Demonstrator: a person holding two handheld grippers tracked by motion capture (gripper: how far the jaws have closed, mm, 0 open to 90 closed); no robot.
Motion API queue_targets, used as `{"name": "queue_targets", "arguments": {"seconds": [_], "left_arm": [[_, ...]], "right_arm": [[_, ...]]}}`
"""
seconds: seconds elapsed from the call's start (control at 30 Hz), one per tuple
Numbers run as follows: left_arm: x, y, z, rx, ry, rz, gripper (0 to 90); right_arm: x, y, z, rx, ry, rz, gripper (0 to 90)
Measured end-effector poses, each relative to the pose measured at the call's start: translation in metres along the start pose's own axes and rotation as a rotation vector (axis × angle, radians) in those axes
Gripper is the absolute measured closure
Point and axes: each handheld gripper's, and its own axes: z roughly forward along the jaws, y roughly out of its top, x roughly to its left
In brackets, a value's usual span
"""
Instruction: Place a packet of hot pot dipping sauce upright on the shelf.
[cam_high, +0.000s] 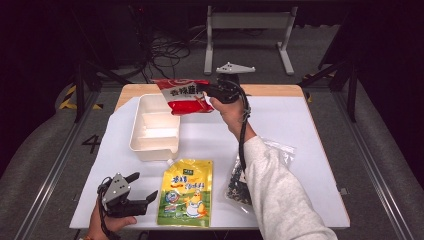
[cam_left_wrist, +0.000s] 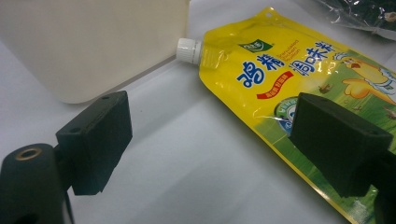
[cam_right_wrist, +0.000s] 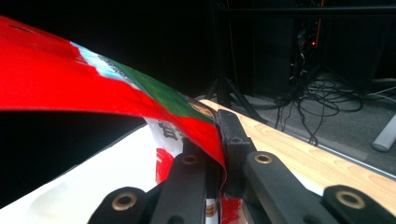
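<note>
Your right gripper (cam_high: 207, 93) is clamped on the edge of a glossy red sauce pouch (cam_high: 183, 96), held in the air over the far end of the white plastic compartment tray (cam_high: 154, 145); the compartments in view look bare. Your left gripper (cam_high: 141, 190), jaws apart, rests beside the yellow spouted seasoning pouch (cam_high: 186, 192).

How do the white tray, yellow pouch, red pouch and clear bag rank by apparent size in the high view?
1. white tray
2. yellow pouch
3. red pouch, lifted and farther off, so unsure
4. clear bag, partly hidden behind the sleeve
</note>
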Motion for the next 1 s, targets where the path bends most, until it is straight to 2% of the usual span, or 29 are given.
{"name": "queue_targets", "arguments": {"seconds": [0.23, 0.57, 0.8, 0.93, 1.0], "left_arm": [[0.002, -0.001, -0.002, -0.013, 0.007, -0.011, 13.6], [0.006, -0.006, -0.007, -0.022, 0.011, -0.045, 13.7], [0.005, -0.009, -0.012, -0.020, 0.016, -0.042, 13.7], [0.003, -0.011, -0.015, -0.020, 0.016, -0.037, 13.7], [0.003, -0.012, -0.016, -0.021, 0.018, -0.042, 13.6]], "right_arm": [[0.003, 0.003, 0.026, -0.006, 0.008, 0.012, 88.0], [0.011, 0.002, 0.078, 0.002, 0.014, 0.021, 88.0], [0.014, -0.002, 0.098, -0.001, 0.045, 0.030, 87.7], [0.017, -0.007, 0.107, -0.002, 0.059, 0.019, 87.6], [0.018, -0.009, 0.111, -0.007, 0.062, 0.030, 87.5]]}}
